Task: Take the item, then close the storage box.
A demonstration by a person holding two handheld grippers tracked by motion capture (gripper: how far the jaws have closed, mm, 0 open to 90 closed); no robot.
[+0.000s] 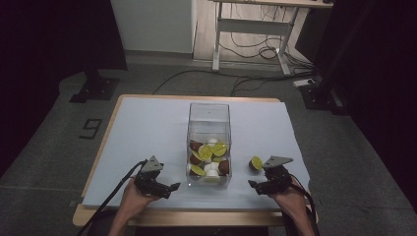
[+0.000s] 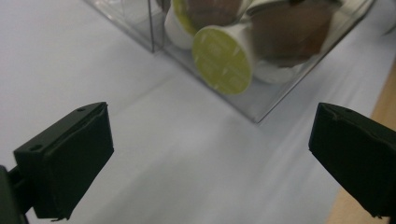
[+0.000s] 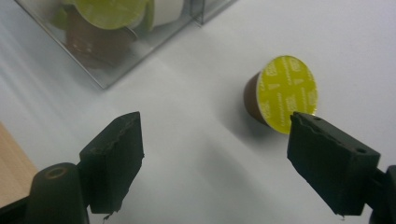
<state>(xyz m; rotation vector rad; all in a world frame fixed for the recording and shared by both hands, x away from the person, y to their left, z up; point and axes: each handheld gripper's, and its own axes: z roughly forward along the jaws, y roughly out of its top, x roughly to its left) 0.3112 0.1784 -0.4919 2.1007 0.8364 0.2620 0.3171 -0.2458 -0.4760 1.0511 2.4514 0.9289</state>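
Two hand-held tongs are seen at the near edge of the table [image 1: 147, 105], which is covered by a pale blue sheet. Left tongs [image 1: 173, 187] are spread wide with nothing between the black jaws, and are aimed at the near left corner of a clear plastic rectangular box [image 1: 209, 118] placed at the middle of the table. Brown and white coffee capsules with yellow-green foil lids [image 2: 222, 59] are piled inside that box. Right tongs [image 1: 252, 184] are likewise released and empty. A single brown coffee capsule with a yellow-green foil lid [image 3: 280, 93] is laid on its side on the sheet, just right of the box and just beyond the right tongs, untouched by either jaw.
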